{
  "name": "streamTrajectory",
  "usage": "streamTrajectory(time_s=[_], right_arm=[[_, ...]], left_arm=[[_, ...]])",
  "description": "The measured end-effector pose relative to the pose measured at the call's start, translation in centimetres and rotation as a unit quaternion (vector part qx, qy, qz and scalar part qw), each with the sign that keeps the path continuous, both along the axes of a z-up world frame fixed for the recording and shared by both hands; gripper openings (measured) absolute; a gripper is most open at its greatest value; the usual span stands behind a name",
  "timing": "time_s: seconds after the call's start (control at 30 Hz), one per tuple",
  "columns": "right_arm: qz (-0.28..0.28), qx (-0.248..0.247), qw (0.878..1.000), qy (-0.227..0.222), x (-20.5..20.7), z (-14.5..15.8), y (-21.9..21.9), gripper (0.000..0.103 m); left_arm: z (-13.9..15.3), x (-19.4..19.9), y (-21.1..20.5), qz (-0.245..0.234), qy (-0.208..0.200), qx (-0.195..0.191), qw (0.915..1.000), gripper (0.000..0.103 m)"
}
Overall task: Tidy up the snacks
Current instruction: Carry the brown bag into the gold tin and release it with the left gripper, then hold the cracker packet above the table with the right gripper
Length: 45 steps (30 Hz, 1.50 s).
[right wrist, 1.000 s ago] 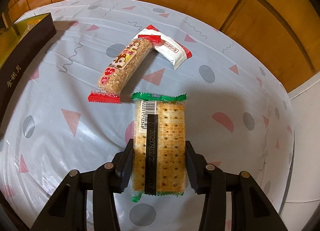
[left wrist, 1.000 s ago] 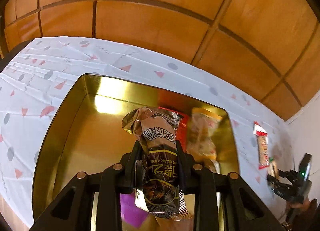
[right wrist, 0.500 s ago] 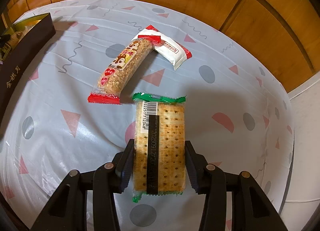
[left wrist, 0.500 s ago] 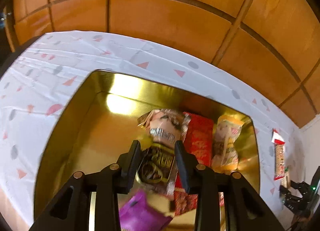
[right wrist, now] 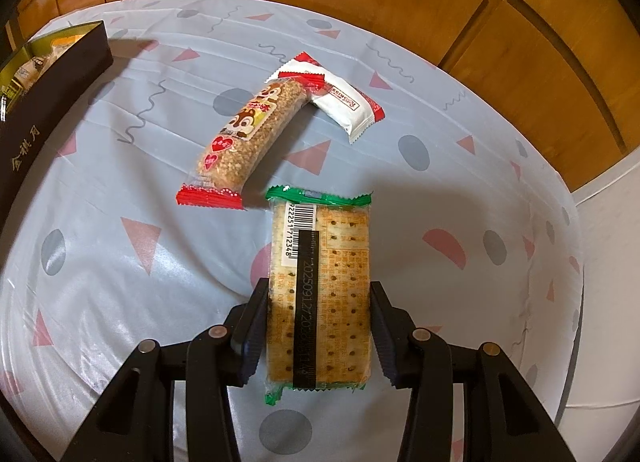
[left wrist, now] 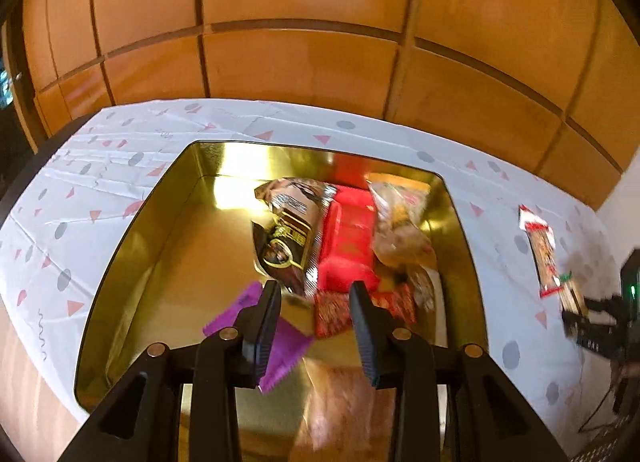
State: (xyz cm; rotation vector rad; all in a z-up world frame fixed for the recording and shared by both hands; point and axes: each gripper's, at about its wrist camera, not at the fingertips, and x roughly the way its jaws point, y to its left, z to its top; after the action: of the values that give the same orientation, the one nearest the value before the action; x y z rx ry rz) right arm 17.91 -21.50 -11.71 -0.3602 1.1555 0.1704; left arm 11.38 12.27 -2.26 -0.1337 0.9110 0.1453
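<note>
Left gripper (left wrist: 314, 304), jaws apart and empty, hovers above the gold tin (left wrist: 132, 230), where the dark snack packet (left wrist: 288, 238) lies beside a red packet (left wrist: 350, 234). Right gripper (right wrist: 318, 328), jaws clamped on the cracker packet (right wrist: 320, 290), hangs over the tabletop (right wrist: 120, 282), near a sesame bar (right wrist: 248, 134).

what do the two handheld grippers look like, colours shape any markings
Both match: the left gripper and the right gripper are matte black plastic, each with two flat fingers carrying ribbed dark pads, on angular linkage arms with cut-outs. Round brass-coloured pivot pins dot the joints. No markings, cables or sleeves show in either view.
</note>
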Motion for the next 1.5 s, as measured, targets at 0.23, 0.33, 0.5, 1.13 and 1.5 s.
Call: streamTrajectory(time_s=[0.23, 0.33, 0.5, 1.13, 1.5], right_arm=[[0.009, -0.009, 1.000, -0.008, -0.2, 0.0, 0.2, 0.048], [0.012, -0.011, 1.000, -0.011, -0.3, 0.0, 0.3, 0.048], [0.015, -0.010, 1.000, -0.013, -0.4, 0.0, 0.3, 0.048], [0.007, 0.002, 1.000, -0.021, -0.5, -0.1, 0.0, 0.047], [-0.045, -0.022, 0.999, -0.006, -1.2, 0.4, 1.1, 0.046]], left_arm=[[-0.1, -2.3, -2.2, -0.025, -0.008, 0.015, 0.9995, 0.036], [-0.3, -2.9, -2.7, -0.030, -0.006, 0.017, 0.9994, 0.036], [-0.7, -3.8, -3.1, -0.036, -0.001, 0.019, 0.9992, 0.036], [-1.0, -5.2, 0.7, -0.002, -0.011, 0.005, 0.9999, 0.036], [-1.7, -6.8, 4.7, 0.043, -0.015, 0.014, 0.9989, 0.036]])
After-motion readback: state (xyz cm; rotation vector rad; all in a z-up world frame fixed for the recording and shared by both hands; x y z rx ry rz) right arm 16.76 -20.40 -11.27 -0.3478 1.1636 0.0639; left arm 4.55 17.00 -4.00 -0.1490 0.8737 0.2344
